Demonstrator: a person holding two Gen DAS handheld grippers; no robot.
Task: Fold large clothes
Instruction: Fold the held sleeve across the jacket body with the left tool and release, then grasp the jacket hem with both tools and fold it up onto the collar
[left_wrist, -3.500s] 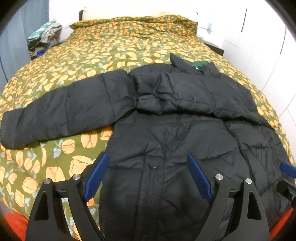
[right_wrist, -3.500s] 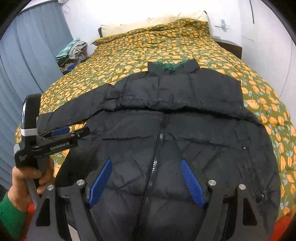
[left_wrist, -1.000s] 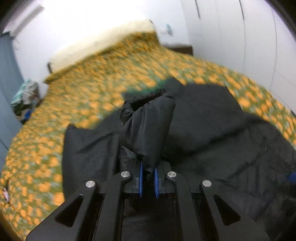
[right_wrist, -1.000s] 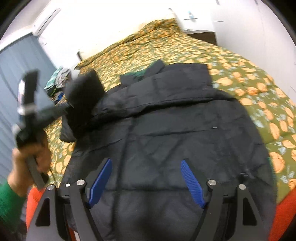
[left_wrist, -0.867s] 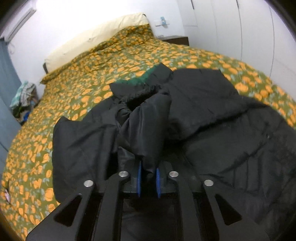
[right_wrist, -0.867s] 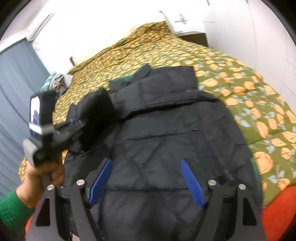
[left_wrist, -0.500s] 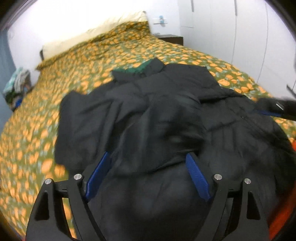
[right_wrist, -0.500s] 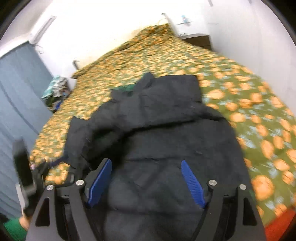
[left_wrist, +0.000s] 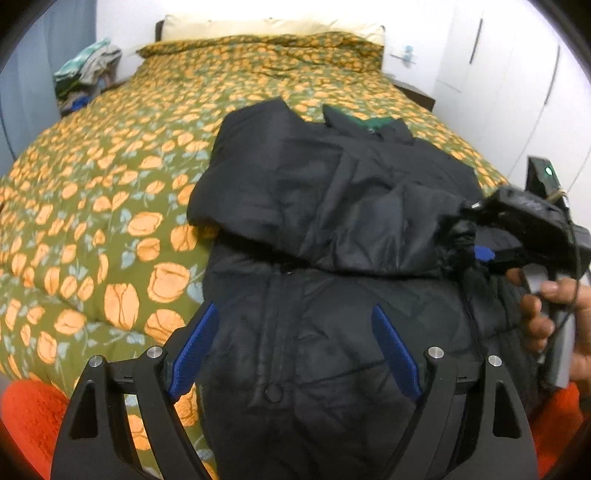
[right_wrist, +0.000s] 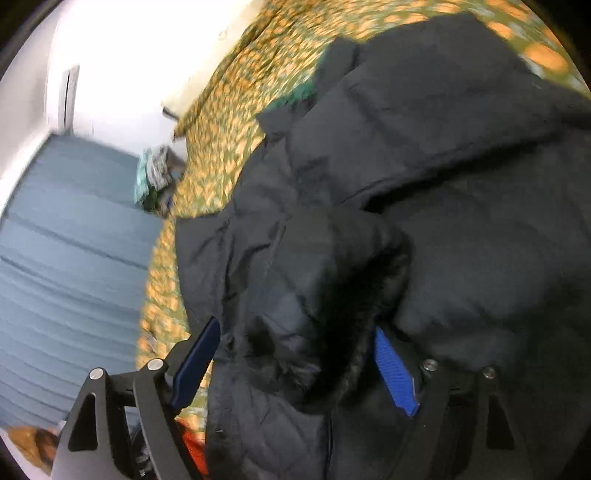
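Black jacket (left_wrist: 332, 258): flat on flowered bed (left_wrist: 110, 184). Left sleeve (left_wrist: 314, 192), just released, now lies across chest (second fold done). Left claw (left_wrist: 295, 354): wide open, empty. Right claw (right_wrist: 295, 365): jaws lately widening, straddling the cuff (right_wrist: 332, 295) unpinched.

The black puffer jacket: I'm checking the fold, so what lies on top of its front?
On the black puffer jacket, a black padded sleeve lies folded across the chest, its cuff toward the right tongs. It hides the upper zipper; only a green collar lining shows beyond.

Black puffer jacket (left_wrist: 332, 280), sleeves folded in
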